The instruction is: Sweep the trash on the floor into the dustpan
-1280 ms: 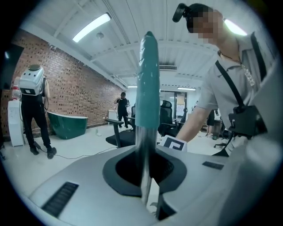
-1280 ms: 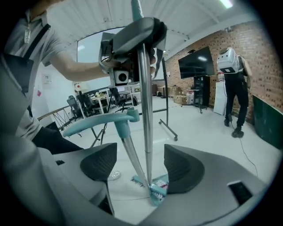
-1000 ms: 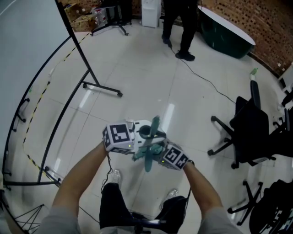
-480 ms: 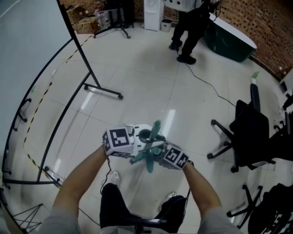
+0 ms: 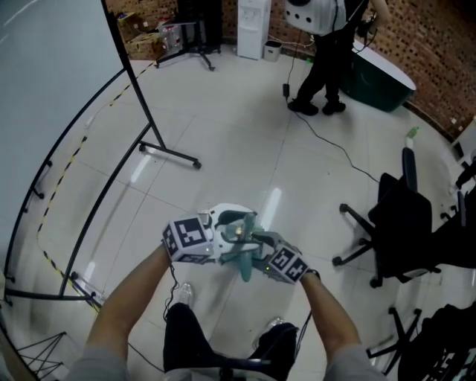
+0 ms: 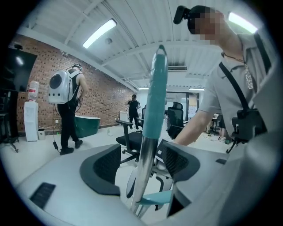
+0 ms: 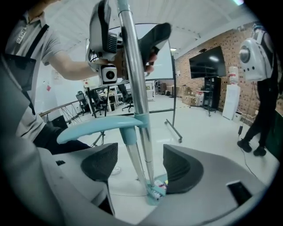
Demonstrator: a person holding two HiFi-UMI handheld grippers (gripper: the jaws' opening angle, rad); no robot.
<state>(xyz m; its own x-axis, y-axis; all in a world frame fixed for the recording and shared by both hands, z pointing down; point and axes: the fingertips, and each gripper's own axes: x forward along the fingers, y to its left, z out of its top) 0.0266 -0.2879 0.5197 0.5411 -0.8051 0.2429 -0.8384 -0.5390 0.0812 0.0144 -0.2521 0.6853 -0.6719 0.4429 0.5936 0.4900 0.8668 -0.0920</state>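
Rising side by side: two metal poles [image 7: 133, 66] over one teal dustpan [image 7: 153, 194].

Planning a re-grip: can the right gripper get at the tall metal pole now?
Likely yes: the right gripper has just been opening its jaws, and the tall metal pole stands between them, nothing blocking.

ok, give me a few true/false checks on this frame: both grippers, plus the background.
1. The left gripper is clamped tight on the pole. False: it is open, its jaws have just opened, and the pole stands between them untouched.
2. The right gripper is open. True: its jaws have just opened too, with two metal poles between them.
3. A person wears a white backpack. True.
4. The black office chair lies tipped over. False: it stands upright.
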